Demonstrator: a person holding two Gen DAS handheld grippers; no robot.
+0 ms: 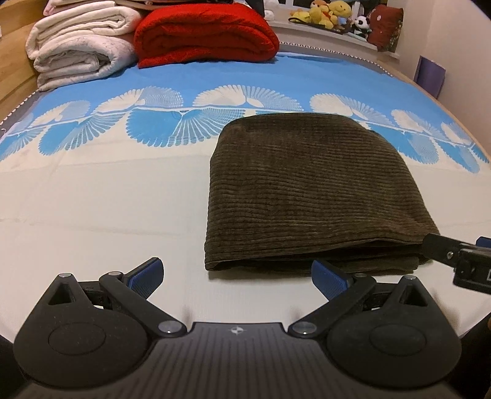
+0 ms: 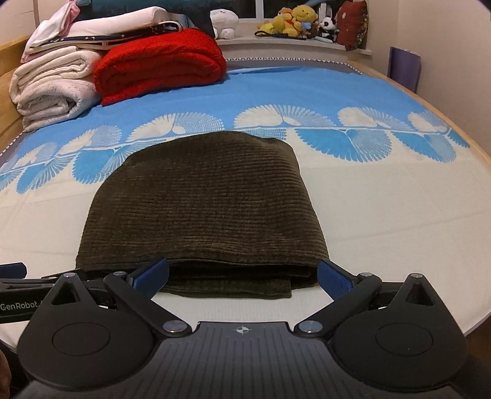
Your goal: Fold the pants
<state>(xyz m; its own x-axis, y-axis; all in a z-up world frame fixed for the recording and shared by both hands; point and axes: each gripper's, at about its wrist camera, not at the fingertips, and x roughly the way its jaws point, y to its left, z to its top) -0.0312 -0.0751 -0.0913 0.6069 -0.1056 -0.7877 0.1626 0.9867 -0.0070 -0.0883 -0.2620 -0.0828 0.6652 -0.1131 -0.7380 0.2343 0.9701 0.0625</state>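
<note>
Both grippers spread wide, grasping nothing. Folded pants [image 2: 202, 202] lie dead ahead of right gripper [image 2: 242, 277]; left gripper [image 1: 236, 276] sits offset, pants ahead-right.

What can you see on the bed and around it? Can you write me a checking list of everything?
Surface: bed sheet, cream near the grippers, blue with white fan patterns farther back.
Job's things: dark corduroy pants, folded into a neat stack, layered edges facing the grippers.
Clutter: red blanket and white blankets, folded at the far left of the bed.
Grippers: left gripper open, beside the pants, holding nothing; right gripper open, at the pants' near edge, holding nothing.
Cables: nothing seen.
Surroundings: stuffed toys on a window ledge; wooden bed frame.
</note>
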